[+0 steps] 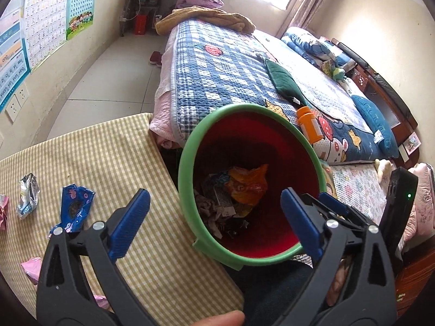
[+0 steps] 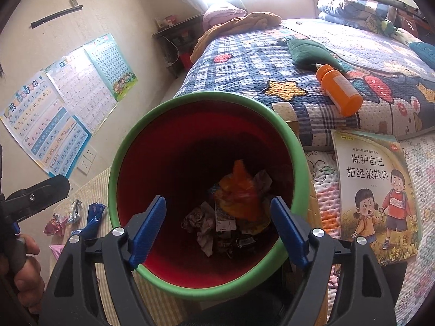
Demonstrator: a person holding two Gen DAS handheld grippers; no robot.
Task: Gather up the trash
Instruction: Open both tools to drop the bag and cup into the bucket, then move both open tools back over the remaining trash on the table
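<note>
A red bin [image 2: 190, 135] with a green rim holds crumpled wrappers [image 2: 233, 212], beside the checked table [image 1: 108, 149]. The right gripper [image 2: 217, 231] hangs spread wide and empty over its mouth. The left gripper [image 1: 214, 222] gapes empty beside a blue wrapper [image 1: 74, 209].

- My trash bin [image 2: 297, 146] — red inside, green rim — holds crumpled wrappers [image 2: 233, 212].
- Blue wrapper [image 1: 74, 207], silver wrapper [image 1: 27, 195] and pink scraps [image 1: 31, 269] lie on the checked tablecloth [image 1: 108, 163].
</note>
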